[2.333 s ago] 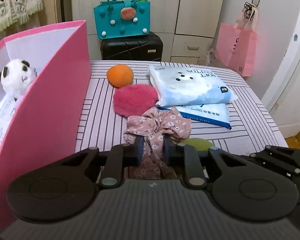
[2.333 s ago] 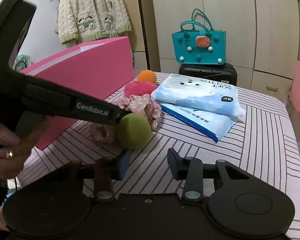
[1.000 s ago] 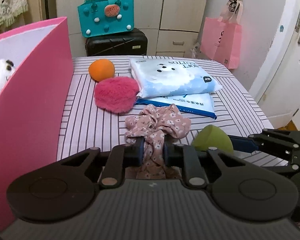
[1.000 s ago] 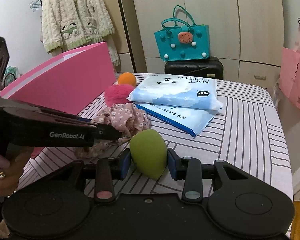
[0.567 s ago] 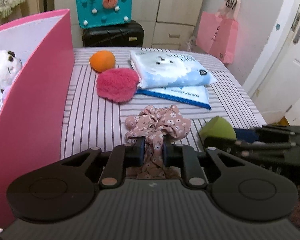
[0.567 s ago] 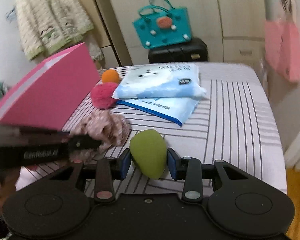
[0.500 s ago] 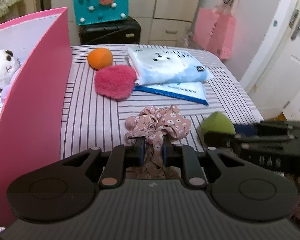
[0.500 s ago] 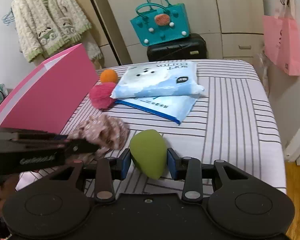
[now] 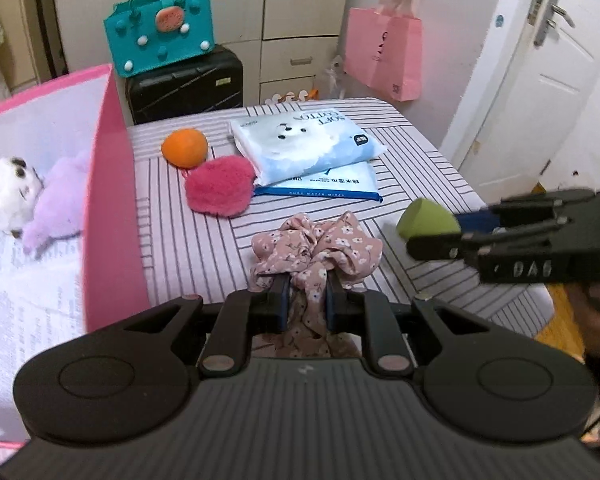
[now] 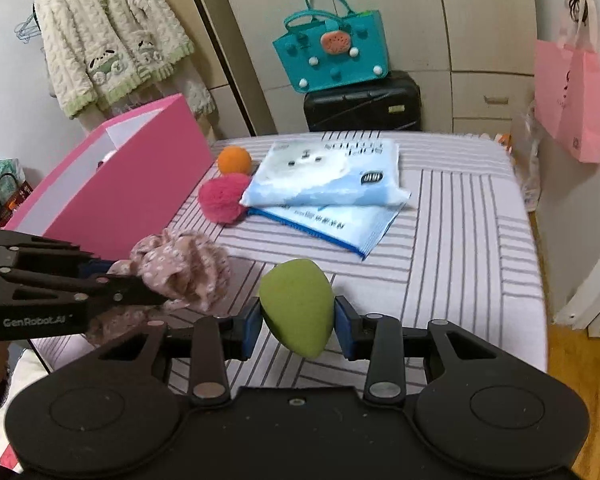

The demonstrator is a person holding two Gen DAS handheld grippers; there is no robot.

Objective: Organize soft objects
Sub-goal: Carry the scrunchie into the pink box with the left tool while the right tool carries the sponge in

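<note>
Striped table (image 9: 420, 168), pink box (image 9: 112, 216), wipes packs (image 9: 304, 148), pink puff (image 9: 220, 186)

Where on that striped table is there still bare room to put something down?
The right side of the table, from the wipes packs to the edge, is bare, as is the strip beside the pink box. The far left is crowded: orange ball, pink puff, packs.

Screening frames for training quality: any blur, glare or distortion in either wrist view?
Left wrist view: the right gripper and the plush panda in the pink box are smeared; the floral scrunchie is sharp; fisheye bends the door. Right wrist view: the tissue pack print is soft, the green sponge is crisp. Even lighting, no glare.
</note>
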